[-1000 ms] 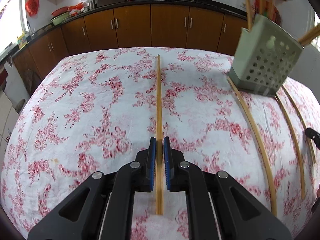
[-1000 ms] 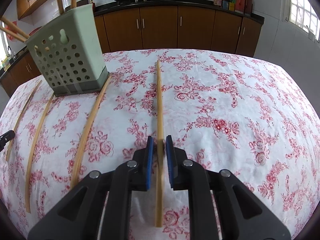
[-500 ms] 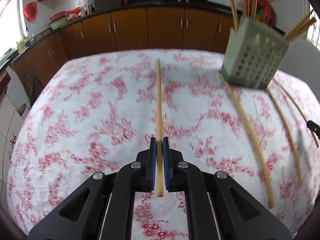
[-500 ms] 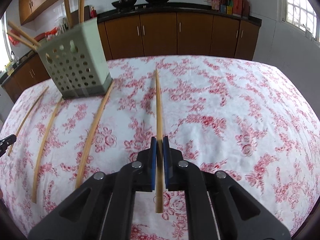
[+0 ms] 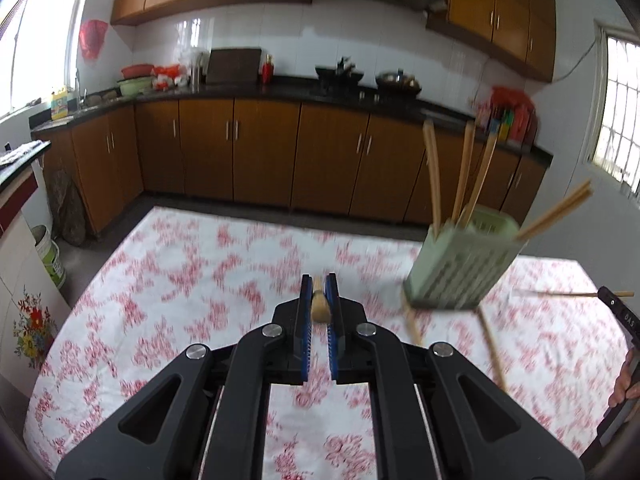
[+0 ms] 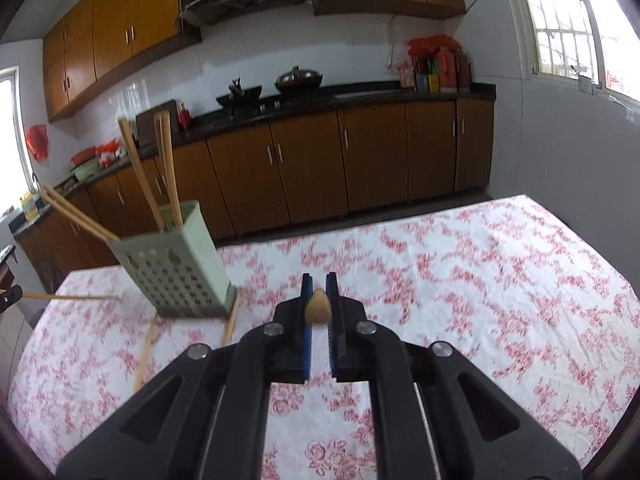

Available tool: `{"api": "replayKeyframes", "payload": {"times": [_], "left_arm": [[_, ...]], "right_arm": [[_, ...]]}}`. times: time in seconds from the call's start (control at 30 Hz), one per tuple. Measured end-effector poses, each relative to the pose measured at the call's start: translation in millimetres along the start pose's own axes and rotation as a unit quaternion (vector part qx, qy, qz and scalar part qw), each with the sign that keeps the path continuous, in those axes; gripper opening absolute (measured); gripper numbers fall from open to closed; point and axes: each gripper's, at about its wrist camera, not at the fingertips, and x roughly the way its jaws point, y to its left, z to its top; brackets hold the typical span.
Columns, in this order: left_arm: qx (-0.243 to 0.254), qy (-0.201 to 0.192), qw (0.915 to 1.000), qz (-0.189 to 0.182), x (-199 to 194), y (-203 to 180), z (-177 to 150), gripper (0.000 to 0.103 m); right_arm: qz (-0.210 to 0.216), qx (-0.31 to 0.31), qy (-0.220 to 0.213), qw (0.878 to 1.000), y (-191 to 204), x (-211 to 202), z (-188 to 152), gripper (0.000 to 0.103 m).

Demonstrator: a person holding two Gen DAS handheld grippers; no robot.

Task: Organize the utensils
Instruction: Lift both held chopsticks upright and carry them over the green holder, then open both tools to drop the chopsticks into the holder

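Note:
My left gripper (image 5: 319,285) is shut on a bamboo chopstick (image 5: 319,308), lifted above the table; I see it end-on, pointing away. My right gripper (image 6: 319,284) is shut on another bamboo chopstick (image 6: 318,309), also lifted and seen end-on. The pale green perforated utensil holder (image 5: 464,264) stands on the floral tablecloth to the right in the left wrist view; it shows at the left in the right wrist view (image 6: 176,268). Several chopsticks (image 5: 464,172) stand in it. Loose chopsticks (image 5: 492,352) lie beside its base; they also show in the right wrist view (image 6: 144,352).
The table carries a white cloth with red flowers (image 6: 480,280). Behind it run brown kitchen cabinets (image 5: 260,152) and a dark counter with pans (image 6: 298,78). The other gripper's tip shows at the right edge (image 5: 618,308), with its chopstick sticking out sideways.
Both grippers have lifted their chopsticks off the table and tilted upward. The chopsticks, lying flat and long before, now appear end-on. The view now takes in the cabinets and wall.

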Motion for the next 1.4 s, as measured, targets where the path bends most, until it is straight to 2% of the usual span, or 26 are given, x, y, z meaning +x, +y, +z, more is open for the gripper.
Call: {"api": "replayKeyframes", "payload": {"times": [0.17,0.43,0.6,0.73,0.9,1.17,1.3,1.4], "left_arm": [[-0.001,-0.025,0.9997,-0.004,-9,-2,17,0.007],[0.008,-0.040,0.9991,-0.010,-15,-9,29,0.007],[0.017,-0.050,0.9981,-0.031,-26,-19,35,0.007],[0.025,-0.064,0.9954,-0.067,-45,-35,45,0.007],[0.032,-0.095,0.9892,-0.108,-69,-58,61,0.007],[0.044,-0.150,0.9775,-0.142,-84,-96,96,0.007],[0.052,-0.183,0.9735,-0.128,-79,-112,104,0.007],[0.038,-0.180,0.9757,-0.119,-56,-118,106,0.007]], "right_arm": [[0.005,0.011,-0.025,1.000,-5,-12,18,0.008],[0.031,-0.009,-0.036,0.999,4,-26,36,0.007],[0.084,-0.009,-0.039,0.996,19,-42,51,0.007],[0.134,-0.011,-0.046,0.990,37,-58,64,0.007],[0.176,-0.019,-0.083,0.981,62,-77,86,0.007],[0.168,-0.030,-0.138,0.976,95,-78,119,0.007],[0.151,-0.033,-0.129,0.980,102,-57,125,0.007],[0.138,-0.034,-0.109,0.984,104,-36,124,0.007]]}}
